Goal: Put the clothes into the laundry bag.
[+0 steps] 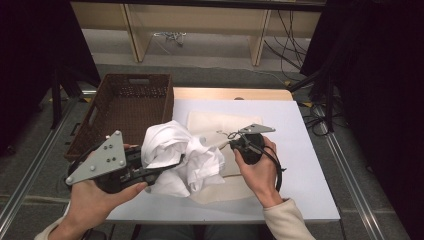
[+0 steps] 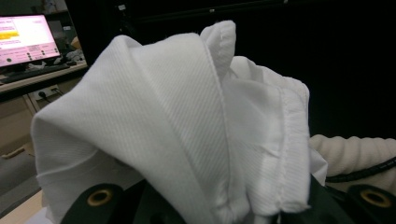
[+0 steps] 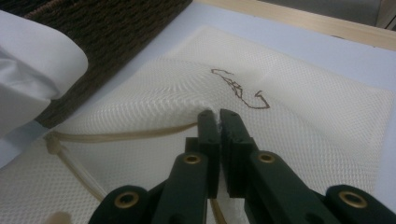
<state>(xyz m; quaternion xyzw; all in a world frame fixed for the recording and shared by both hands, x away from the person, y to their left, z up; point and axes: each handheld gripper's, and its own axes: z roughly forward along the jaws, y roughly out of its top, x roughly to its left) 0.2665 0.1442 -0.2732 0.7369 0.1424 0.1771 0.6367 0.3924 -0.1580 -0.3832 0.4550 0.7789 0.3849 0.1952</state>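
Between the left tongs [image 2: 224,205], a bunched white garment [image 2: 187,126] was gripped; stitched hems were shown close up. In the right gripper view, the right tongs [image 3: 218,114] were clamped on a cream mesh bag [image 3: 299,107], its drawstring [image 3: 126,136] beside them. A wicker basket [image 1: 125,107] stood beyond the left tongs, beside the white bench [image 1: 295,130].

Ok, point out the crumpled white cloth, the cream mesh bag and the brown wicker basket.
crumpled white cloth [image 1: 172,150], high view, middle of its bunched folds
cream mesh bag [image 3: 299,98], right gripper view, flat mesh panel
brown wicker basket [image 1: 102,112], high view, left wall
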